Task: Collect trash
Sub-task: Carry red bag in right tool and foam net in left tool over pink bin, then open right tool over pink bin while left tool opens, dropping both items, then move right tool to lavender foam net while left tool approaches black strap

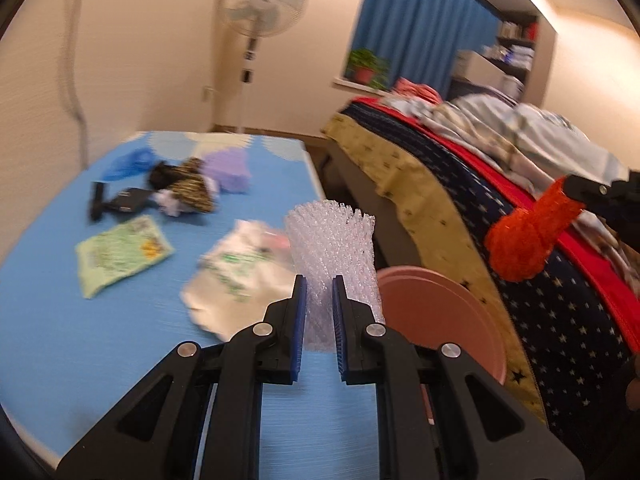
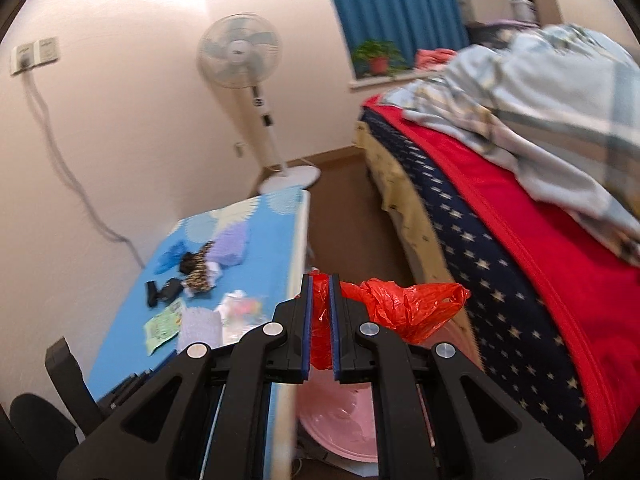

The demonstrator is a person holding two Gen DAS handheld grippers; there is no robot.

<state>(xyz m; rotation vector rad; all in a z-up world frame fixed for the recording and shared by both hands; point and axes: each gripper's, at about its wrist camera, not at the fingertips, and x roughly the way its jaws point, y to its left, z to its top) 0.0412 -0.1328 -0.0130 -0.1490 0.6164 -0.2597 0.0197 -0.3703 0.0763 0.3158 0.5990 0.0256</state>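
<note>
1. Clear foam netting [image 1: 332,256] is clamped between the blue pads of your left gripper [image 1: 320,320], lifted off the blue table [image 1: 60,300] and standing upright just beside the table's right edge.
2. Your right gripper [image 2: 320,316] is clenched on a crumpled red plastic bag [image 2: 400,308], which hangs in the gap between the table and the bed [image 2: 540,260]. From the left wrist view the same bag shows as an orange-red lump [image 1: 524,236] out to the right.
3. A pink bin [image 1: 440,320] sits on the floor below both loads, tucked against the table edge; the right wrist view shows its rim [image 2: 340,432] directly under the bag.
4. By my reading you are in the carry-and-drop step: both pieces are picked and are near the bin, but neither is released yet.
5. The next move calls for bringing each load over the bin mouth before you let the jaws part. The netting is light and springy, so it may cling to a pad or bounce out.
6. Still left on the table: a green wrapper [image 1: 120,256], a crinkled white packet [image 1: 240,276], a purple piece [image 1: 226,168], a blue bag [image 1: 128,162] and a dark patterned heap [image 1: 188,188]. Both views are blurred, so I cannot tell which of the heap's items are trash.
</note>
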